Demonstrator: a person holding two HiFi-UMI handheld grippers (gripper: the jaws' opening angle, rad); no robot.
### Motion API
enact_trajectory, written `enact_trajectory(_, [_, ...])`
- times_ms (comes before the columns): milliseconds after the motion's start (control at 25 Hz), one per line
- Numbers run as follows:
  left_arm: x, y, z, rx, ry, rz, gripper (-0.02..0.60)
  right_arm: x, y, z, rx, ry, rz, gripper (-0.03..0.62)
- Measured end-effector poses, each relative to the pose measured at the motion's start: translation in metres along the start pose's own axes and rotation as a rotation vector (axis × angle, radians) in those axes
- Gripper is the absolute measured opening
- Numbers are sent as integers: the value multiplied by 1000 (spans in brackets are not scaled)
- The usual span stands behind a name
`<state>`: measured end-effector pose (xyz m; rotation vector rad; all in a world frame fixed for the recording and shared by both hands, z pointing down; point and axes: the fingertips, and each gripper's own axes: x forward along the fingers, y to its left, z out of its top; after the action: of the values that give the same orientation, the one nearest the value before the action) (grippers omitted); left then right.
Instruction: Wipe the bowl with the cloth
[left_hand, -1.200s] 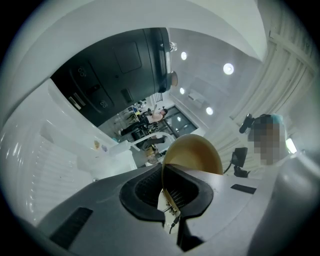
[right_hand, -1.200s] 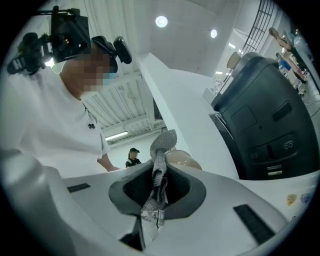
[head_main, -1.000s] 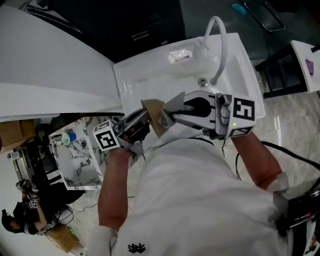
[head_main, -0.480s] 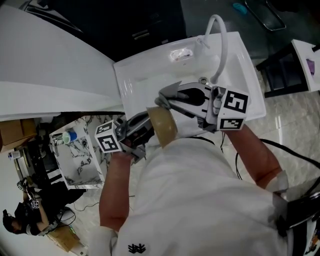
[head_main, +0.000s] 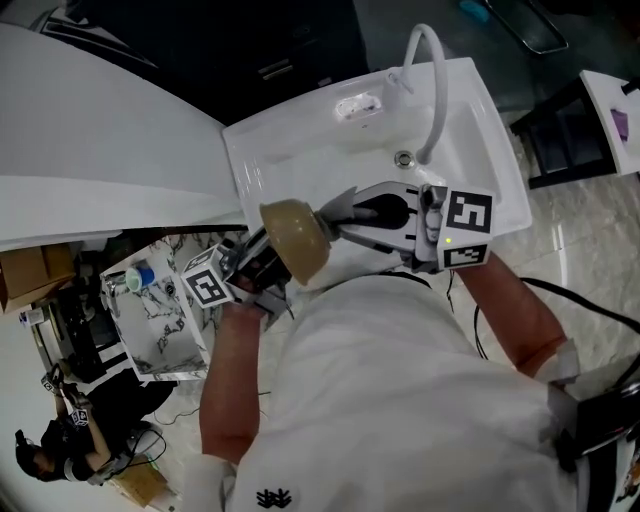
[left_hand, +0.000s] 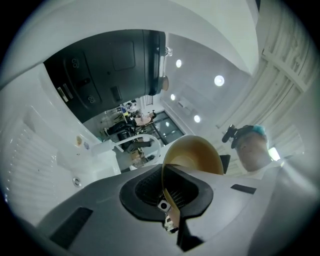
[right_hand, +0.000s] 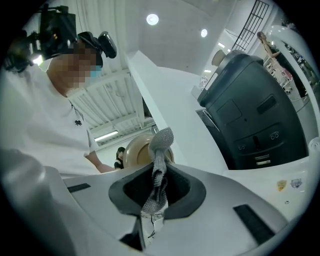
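1. At the far left of the head view we note a white marble-patterned shelf unit (head_main: 160, 330), standing below the level of the work and well apart from it.
2. We find the left gripper (head_main: 268, 255) (left_hand: 167, 192) in front of the person's white shirt (head_main: 380, 400), pointing up and to the right in the head view. Its jaws are nearly together and clamp the thin rim of the tan round bowl (head_main: 293, 238) (left_hand: 195, 155) (right_hand: 134, 150).
3. We locate the bowl in the air, tipped onto its side, above the near edge of the white rectangular sink (head_main: 300, 150). It rests on no surface. The left gripper view shows its smooth inner wall rising beyond the jaws.
4. Just right of the bowl we see the grey mesh cloth (head_main: 336, 207) (right_hand: 159, 165). Its free end stands up out of the jaws and reaches the bowl's right edge. We cannot confirm whether cloth and bowl touch.
5. The right gripper (head_main: 350, 213) (right_hand: 156, 200) points left towards the bowl. Its jaws are closed on the lower part of the cloth, which hangs as a narrow folded strip between the dark pads.
6. Behind both grippers the sink carries a round metal drain (head_main: 404, 159) and a curved white faucet (head_main: 438, 90) at its right end.
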<state>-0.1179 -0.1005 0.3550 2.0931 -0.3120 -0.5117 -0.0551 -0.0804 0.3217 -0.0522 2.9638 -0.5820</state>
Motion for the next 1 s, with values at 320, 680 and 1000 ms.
enact_trajectory(320, [-2,10,-11,-44,25,14,18,-3,12,19,-27,-73,49,43])
enact_trajectory(680, [5,3,-19,-56,27,-21,18,-1,-6,10,-48,-30,-38,43])
enact_trajectory(1000, [-3,10,-2,-40,-21,24,18,4,0,-8,-22,24,-24,43])
